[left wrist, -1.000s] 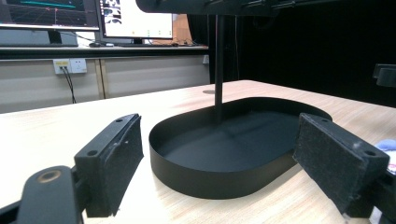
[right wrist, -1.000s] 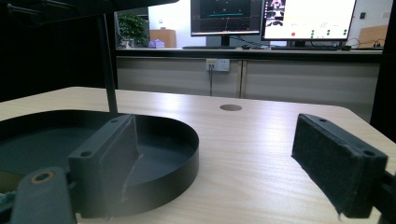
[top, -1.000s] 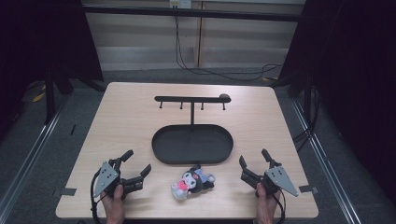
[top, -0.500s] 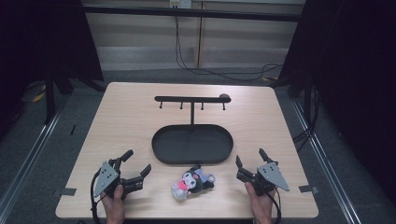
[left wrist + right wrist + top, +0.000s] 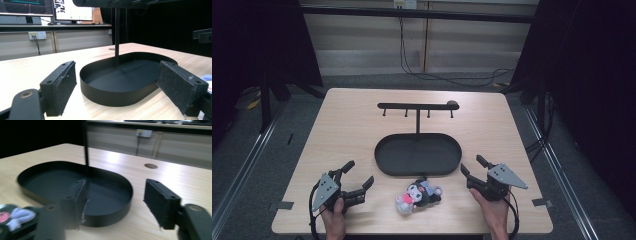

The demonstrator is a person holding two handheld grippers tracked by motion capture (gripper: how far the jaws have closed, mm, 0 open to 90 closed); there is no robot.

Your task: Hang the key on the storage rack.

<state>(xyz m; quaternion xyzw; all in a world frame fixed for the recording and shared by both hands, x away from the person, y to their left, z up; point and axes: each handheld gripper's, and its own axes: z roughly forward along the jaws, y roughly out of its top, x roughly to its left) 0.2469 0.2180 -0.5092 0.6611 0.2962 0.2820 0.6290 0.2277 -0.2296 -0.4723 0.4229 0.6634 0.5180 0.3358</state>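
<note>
A small plush doll (image 5: 418, 195) in black, pink and white lies on the wooden table (image 5: 347, 125) just in front of a black oval tray (image 5: 418, 154). From the tray rises a post with a hook bar (image 5: 417, 106). My left gripper (image 5: 358, 173) rests at the front left, open and empty, looking at the tray (image 5: 125, 80). My right gripper (image 5: 473, 167) is at the front right, open and empty, close to the doll's right side. The right gripper view has the tray (image 5: 75, 187) ahead and the doll (image 5: 12, 216) at its lower left.
Cables hang behind the table's far edge (image 5: 412, 50). A wall socket (image 5: 37, 35) and monitors (image 5: 72, 10) stand beyond the table in the left gripper view. Bare wood lies to the left and right of the tray.
My right gripper has slid left and slightly forward, toward the doll and the tray. The left gripper and the doll have stayed put.
</note>
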